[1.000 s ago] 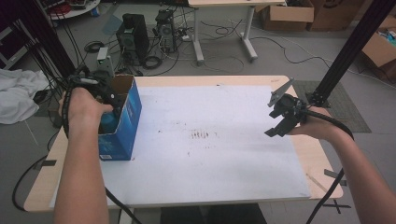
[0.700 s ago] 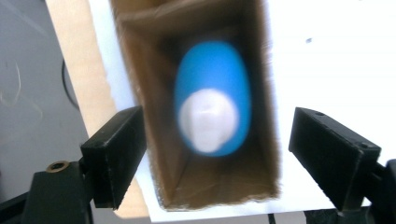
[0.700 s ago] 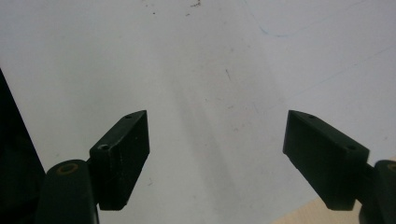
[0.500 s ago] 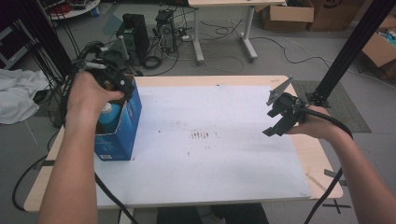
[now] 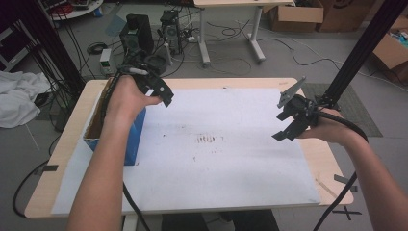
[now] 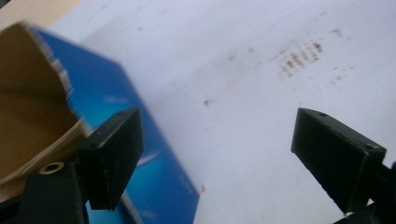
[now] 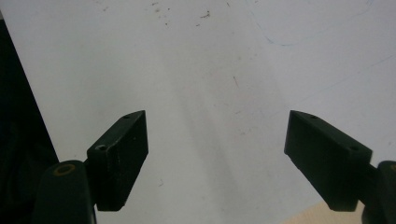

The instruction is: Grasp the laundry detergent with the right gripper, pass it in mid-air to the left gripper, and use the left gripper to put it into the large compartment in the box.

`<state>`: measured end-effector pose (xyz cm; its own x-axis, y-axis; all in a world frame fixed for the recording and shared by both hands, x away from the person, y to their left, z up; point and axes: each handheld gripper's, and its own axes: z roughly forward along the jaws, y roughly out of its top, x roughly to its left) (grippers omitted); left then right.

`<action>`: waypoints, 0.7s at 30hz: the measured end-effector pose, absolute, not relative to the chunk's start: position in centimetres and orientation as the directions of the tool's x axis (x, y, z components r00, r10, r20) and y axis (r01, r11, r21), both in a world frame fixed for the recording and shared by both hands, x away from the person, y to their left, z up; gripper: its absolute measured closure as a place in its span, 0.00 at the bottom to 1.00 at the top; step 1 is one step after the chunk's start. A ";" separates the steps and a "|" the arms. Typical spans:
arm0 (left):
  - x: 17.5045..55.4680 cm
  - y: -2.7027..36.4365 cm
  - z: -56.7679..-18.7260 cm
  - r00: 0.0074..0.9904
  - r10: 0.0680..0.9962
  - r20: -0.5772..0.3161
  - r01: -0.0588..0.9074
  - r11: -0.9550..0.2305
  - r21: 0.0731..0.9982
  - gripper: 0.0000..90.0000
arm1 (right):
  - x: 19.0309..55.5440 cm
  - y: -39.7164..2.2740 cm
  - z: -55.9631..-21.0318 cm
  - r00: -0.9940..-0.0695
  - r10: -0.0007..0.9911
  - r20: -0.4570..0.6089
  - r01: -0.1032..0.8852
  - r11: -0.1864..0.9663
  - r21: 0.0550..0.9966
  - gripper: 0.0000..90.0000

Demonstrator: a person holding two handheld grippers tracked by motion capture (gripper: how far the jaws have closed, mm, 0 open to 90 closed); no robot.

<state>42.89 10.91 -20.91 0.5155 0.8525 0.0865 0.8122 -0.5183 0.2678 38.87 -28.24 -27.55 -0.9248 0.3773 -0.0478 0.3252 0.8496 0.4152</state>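
An open-topped blue box (image 5: 135, 140) with a brown cardboard inside stands at the left edge of the white sheet (image 5: 216, 163). My left gripper (image 5: 156, 90) hovers above the box's far right corner. Its jaws have just been opening, and nothing is between them. In the left gripper view that gripper (image 6: 217, 135) looks down past the box (image 6: 159, 172) onto the stained sheet (image 6: 261, 70). My right gripper (image 5: 280, 120) hangs open over the sheet's right edge, its jaws just eased a little wider. They are empty in the right gripper view (image 7: 217, 135). My left forearm hides the box's inside.
The wooden table (image 5: 329, 166) shows around the sheet, with tape strips near its front corners. A black frame post (image 5: 353, 60) rises just behind my right hand. Computer towers (image 5: 137, 31), cables and a desk stand on the floor beyond; white cloth (image 5: 17, 98) lies at left.
My left hand has lifted out of the blue box and moved up and rightward, jaws wider. A pale blue thing seen in the box earlier is now hidden. My right hand stayed put.
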 end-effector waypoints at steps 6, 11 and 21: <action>43.5 8.7 -22.5 0.579 0.812 0.069 0.773 -0.574 0.269 0.20 | 38.8 -28.1 -27.5 -0.930 0.367 -0.032 0.322 0.850 0.417 0.23; 44.1 7.2 -23.9 0.613 0.788 0.059 0.756 -0.607 0.245 0.20 | 38.8 -27.9 -27.4 -0.934 0.356 -0.026 0.314 0.854 0.415 0.22; 44.8 5.3 -25.5 0.641 0.766 0.049 0.740 -0.633 0.227 0.20 | 38.6 -27.8 -27.1 -0.941 0.338 -0.019 0.300 0.857 0.418 0.22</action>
<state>44.85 5.27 -25.51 0.6408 0.7661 0.0495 0.7397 -0.6334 0.2273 38.62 -27.76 -27.08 -0.9408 0.3384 -0.0192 0.2999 0.8574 0.4182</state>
